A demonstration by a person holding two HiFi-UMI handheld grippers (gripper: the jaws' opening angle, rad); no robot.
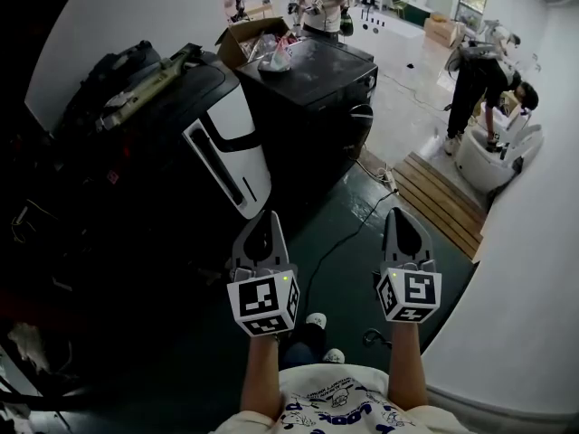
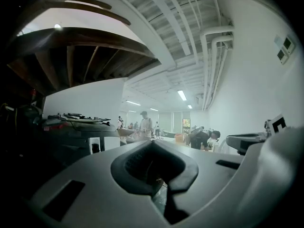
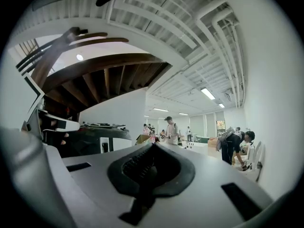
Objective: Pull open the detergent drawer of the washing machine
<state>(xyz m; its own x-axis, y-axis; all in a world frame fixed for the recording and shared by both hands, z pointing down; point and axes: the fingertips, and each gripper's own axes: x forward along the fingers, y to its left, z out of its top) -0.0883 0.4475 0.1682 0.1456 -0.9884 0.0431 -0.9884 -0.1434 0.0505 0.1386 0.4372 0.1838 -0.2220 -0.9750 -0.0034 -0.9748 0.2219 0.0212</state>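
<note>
Grey left gripper (image 1: pixel 270 215), right gripper (image 1: pixel 399 212), fingers (image 3: pixel 135 167) together

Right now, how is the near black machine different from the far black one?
The near machine has a white front panel; the far machine looks all dark. The near machine carries dark gear on top; the far machine carries a cardboard box. Both are black and boxy.
</note>
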